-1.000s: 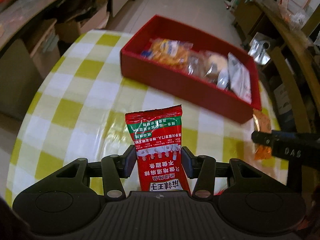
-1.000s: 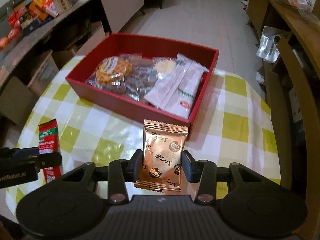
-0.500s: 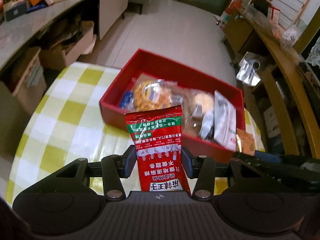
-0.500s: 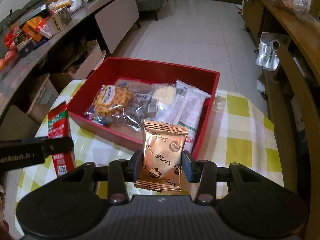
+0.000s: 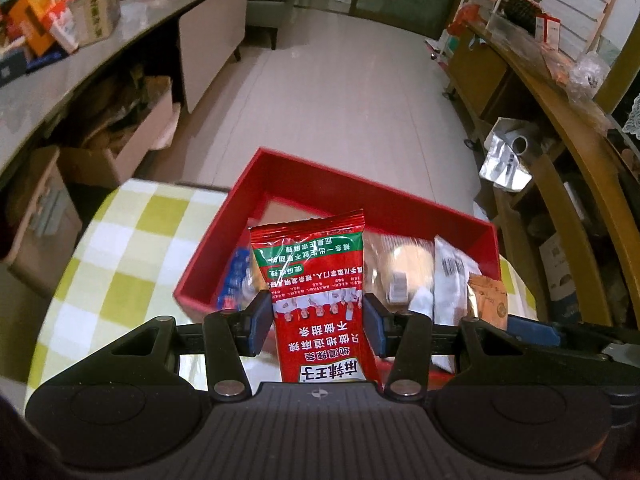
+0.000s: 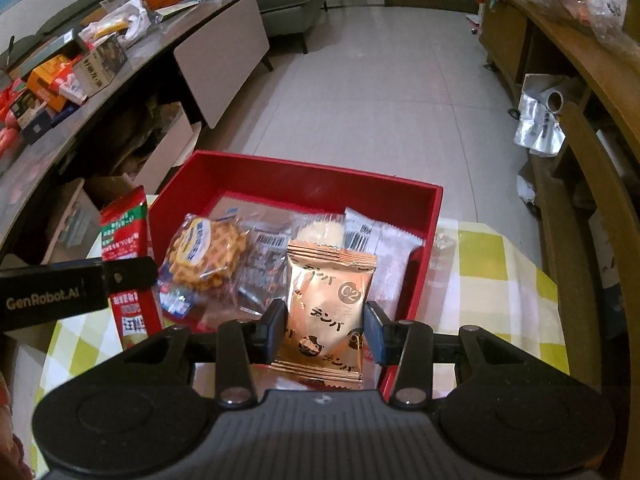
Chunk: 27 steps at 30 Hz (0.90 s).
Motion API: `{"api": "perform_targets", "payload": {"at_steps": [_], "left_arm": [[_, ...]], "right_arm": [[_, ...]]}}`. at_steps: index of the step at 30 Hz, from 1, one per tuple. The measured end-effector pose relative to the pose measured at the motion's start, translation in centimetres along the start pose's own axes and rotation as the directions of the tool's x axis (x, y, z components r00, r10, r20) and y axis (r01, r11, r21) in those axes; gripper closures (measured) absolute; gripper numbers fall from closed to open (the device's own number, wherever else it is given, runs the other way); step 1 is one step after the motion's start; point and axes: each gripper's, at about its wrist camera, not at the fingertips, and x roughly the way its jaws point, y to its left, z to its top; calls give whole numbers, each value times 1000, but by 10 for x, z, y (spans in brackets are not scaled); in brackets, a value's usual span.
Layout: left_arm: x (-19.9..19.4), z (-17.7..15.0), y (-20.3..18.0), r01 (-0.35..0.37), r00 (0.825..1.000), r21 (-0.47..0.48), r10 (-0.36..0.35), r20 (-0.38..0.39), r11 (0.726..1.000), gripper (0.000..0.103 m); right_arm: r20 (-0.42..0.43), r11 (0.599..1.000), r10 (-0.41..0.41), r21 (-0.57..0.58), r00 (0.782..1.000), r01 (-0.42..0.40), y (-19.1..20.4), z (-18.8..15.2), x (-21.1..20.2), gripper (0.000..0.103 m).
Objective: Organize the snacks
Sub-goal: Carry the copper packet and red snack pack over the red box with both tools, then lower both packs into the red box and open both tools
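My left gripper [image 5: 318, 326] is shut on a red snack packet [image 5: 316, 292] with green band and white print, held upright over the near left part of the red box [image 5: 360, 196]. My right gripper [image 6: 325, 330] is shut on an orange-gold snack packet [image 6: 326, 304], held over the near side of the red box [image 6: 304, 176]. The box holds a waffle pack [image 6: 208, 256], a round cake pack [image 6: 320, 232] and white sachets [image 6: 384, 248]. The left gripper with its red packet [image 6: 128, 268] shows at the left of the right wrist view; the orange packet [image 5: 486, 300] shows at the right of the left wrist view.
The box sits on a round table with a yellow-and-white check cloth [image 5: 120, 248]. A wooden chair [image 6: 580, 200] stands at the right. A long counter with boxes [image 6: 60, 76] runs along the left. Tiled floor [image 6: 360, 80] lies beyond the table.
Both grippers have moved forward and up with their packets, from over the tablecloth to over the near part of the red box. Both grips are unchanged.
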Motion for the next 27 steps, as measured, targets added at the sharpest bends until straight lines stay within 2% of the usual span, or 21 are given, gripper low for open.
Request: {"api": "perform_targets", "payload": {"at_steps": [11,22,25,27], "left_arm": [[24,13,-4,-26,1000,41,26,4,999,47],[40,16,-2,-43,999,59,43,-3,997,46],[42,16,-2,-50,999,62,50,-4,997,43],[41,17,-2,-57,998,66,57,1,996,34]], "right_arm": [[17,1000,11,25,1000,-12,-2,14,23,53],[18,1000,-24,16,1000,24,-1,14,42,53],[27,999,-30,12,999,29,1,15,44,49],[28,999,-34,8,999,34,1,14,44,46]]}}
